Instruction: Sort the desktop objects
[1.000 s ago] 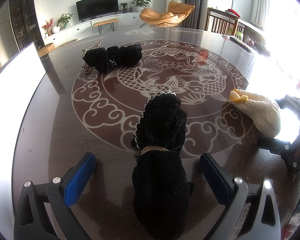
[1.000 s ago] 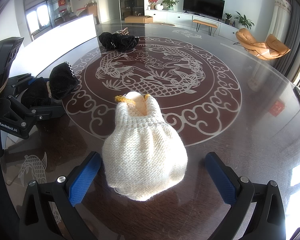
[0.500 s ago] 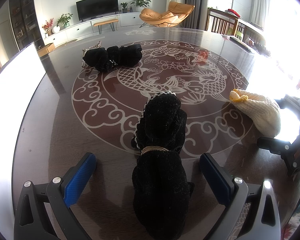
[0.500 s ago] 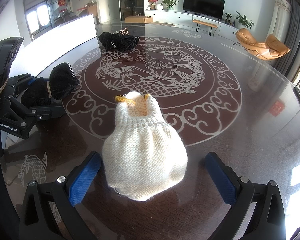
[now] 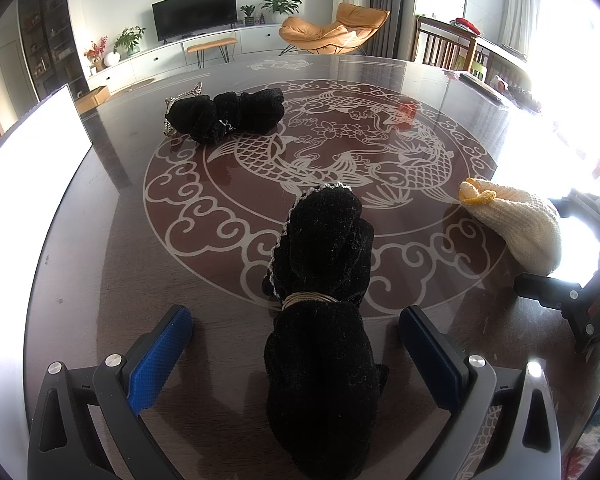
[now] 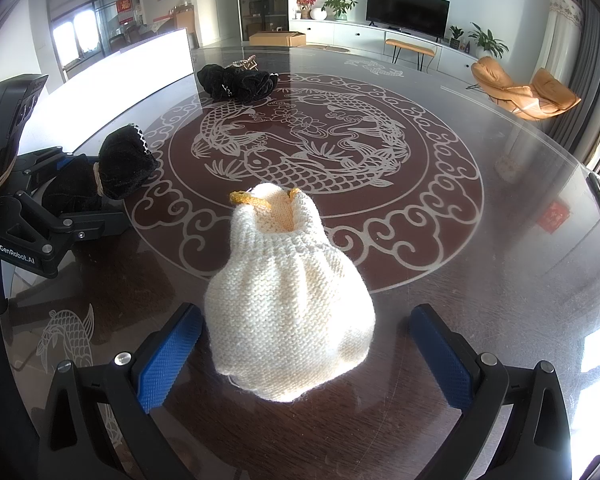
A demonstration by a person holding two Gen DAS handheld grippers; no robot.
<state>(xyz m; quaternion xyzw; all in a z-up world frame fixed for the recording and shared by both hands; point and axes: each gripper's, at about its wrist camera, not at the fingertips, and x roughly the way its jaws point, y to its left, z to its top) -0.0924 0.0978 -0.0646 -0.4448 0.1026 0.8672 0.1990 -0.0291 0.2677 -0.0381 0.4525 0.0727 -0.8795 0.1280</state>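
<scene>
**On the round table: two pouches between spread grippers**

On the glass-topped table [image 5: 100, 240], with its carp pattern, a black pouch [image 5: 320, 312] lies lengthwise between the fingers of the left gripper [image 5: 296, 344]. A tan cord ties its neck and pale trim edges its mouth. The jaws stand wide apart, with a gap between each blue pad [image 5: 160, 356] and the fabric.

The right gripper [image 6: 306, 344] is spread the same way around a cream knitted pouch [image 6: 288, 312], whose yellow-rimmed mouth points away from the camera. Its left pad [image 6: 168, 356] sits just beside the knit; whether it touches cannot be told. The right pad is clear of it.

Both pouches rest on the near edge of the pattern, near each other. A black bundle [image 5: 228, 114] with a small sparkly piece lies well apart at the far side. A white panel [image 6: 132, 64] stands along the table's left edge.
</scene>
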